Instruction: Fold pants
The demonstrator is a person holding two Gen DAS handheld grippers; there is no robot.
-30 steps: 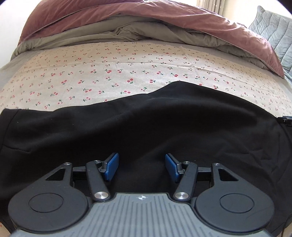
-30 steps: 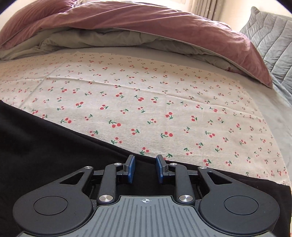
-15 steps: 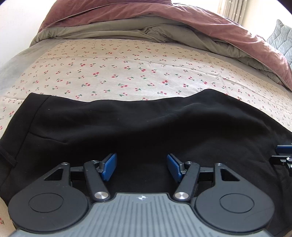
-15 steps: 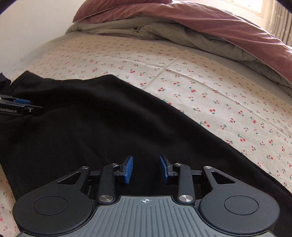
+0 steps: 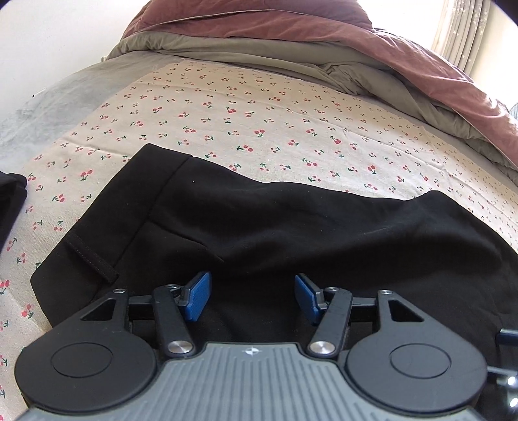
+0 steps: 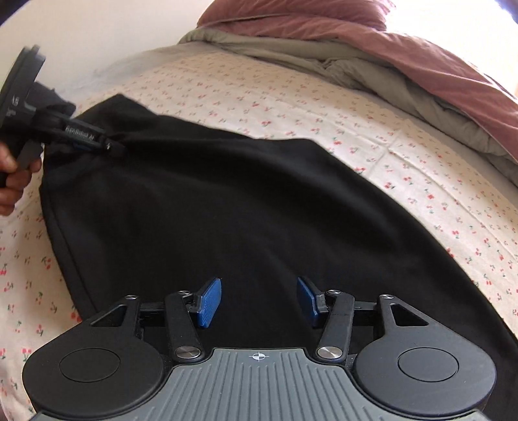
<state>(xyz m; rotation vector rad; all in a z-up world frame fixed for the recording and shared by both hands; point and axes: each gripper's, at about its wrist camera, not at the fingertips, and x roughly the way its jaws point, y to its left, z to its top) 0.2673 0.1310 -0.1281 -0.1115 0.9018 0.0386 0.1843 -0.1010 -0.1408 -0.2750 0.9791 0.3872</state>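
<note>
Blue pads on my left claw stand apart, nothing between them, black pants directly beneath. Right claw likewise spread wide over the same cloth. I see the pants lying flat on the cherry-print sheet of the bed, waistband with belt loop at left. Beyond: rumpled mauve duvet, grey underside showing. Second dark garment at far left edge.

Home bedroom: a bed with cherry-print sheet fills mid frame, a bunched mauve and grey duvet runs along the top, a curtain hangs upper right, plain wall upper left
</note>
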